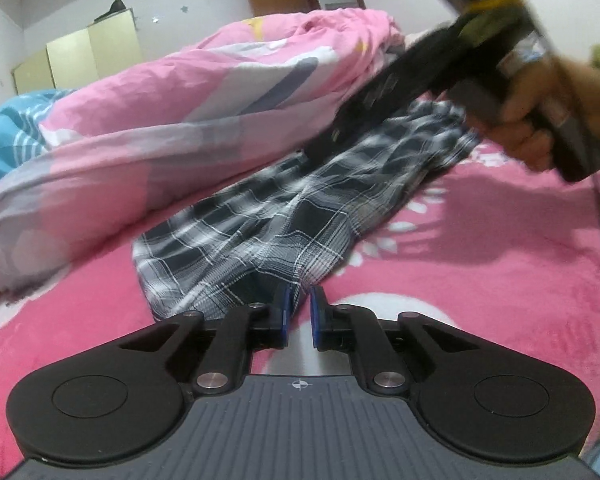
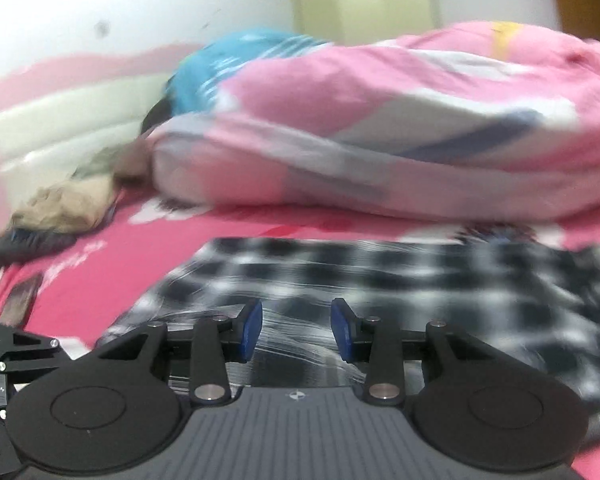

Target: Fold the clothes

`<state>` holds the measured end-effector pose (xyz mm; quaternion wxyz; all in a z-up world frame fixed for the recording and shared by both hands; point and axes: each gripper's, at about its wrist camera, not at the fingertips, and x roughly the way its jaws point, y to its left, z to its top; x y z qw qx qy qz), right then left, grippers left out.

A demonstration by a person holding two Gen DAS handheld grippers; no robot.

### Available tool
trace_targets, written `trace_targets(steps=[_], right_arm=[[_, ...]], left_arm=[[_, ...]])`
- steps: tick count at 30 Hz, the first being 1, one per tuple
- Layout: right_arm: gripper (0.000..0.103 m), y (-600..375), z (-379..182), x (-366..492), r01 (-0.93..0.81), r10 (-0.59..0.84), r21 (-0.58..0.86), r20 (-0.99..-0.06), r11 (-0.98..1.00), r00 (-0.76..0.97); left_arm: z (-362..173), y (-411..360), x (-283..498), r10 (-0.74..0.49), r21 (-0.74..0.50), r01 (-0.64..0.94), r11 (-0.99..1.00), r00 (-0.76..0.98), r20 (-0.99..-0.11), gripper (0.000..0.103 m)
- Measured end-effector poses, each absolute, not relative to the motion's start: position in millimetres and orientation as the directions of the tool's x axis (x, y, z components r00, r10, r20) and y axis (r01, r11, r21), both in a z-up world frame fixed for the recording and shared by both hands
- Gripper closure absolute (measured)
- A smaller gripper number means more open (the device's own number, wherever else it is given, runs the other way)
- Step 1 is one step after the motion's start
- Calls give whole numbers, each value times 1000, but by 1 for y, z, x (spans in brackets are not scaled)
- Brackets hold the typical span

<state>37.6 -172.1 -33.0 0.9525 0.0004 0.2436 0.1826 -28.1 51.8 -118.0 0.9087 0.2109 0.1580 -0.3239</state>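
The plaid garment (image 1: pixel 284 216) lay doubled lengthwise on the bed (image 1: pixel 480 280), running toward one o'clock. Left gripper (image 1: pixel 299 314) nearly clenched, empty; right gripper (image 2: pixel 296 330) released above it. Further folds seemingly remained.

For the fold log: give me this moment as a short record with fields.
garment: plaid cloth, lying long and rumpled on the pink sheet
left tongs: narrow gap, at the near end of the cloth, nothing between the pads
right tongs: open, over the cloth, empty
hand: holds the right tool above the far end
behind: pink duvet bunched along the cloth
blur: right view smeared
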Motion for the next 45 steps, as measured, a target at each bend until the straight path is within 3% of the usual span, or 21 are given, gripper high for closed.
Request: trace_targets(steps=[3,4,5,8,11,14,17,20,25,30,40,45], right_arm=[[67,-162,-46,49,-376,370,108,-547,920,751],[82,-161,-50,48,-391,391,129,-569,911,723],[85,-160,-55,46,-406,411,150,-590,902,695],[85,-160,-57,17,-448,432,135,-603,884,671],[85,-164,-58,-7,-486,458,147,-639,861,618],[85,-166,-49,-18,-506,455,121,-647,854,612],[84,-175,-25,-9,-479,490,182,-564,859,664],[84,-171,-15,21,-432,475,210,-512,877,716],[83,-149,-37,63,-453,516,264,-576,851,634],[83,-142,-41,32,-635,595,214,-647,742,477],[79,-88,-22,36,-743,559,-43,-631,668,539],[79,-64,-38,40,-789,516,-148,-682,596,518]], left_arm=[[-115,60,-30,-557,225,675,702,718,-417,94],[-113,64,-30,-569,202,681,704,711,-413,92],[-111,69,-30,-583,176,685,707,705,-404,92],[-104,76,-36,-628,147,704,695,694,-351,89],[-100,71,-27,-616,125,680,722,715,-331,79],[-100,65,-6,-538,127,608,783,766,-350,79],[-106,63,12,-514,94,600,794,746,-424,79],[-105,66,7,-537,83,629,773,718,-444,80],[-110,81,-4,-605,39,696,717,649,-462,82],[-110,95,-6,-654,-29,718,696,617,-438,82],[-107,118,6,-599,-99,614,783,702,-386,81],[-108,118,10,-590,-105,606,789,699,-403,81]])
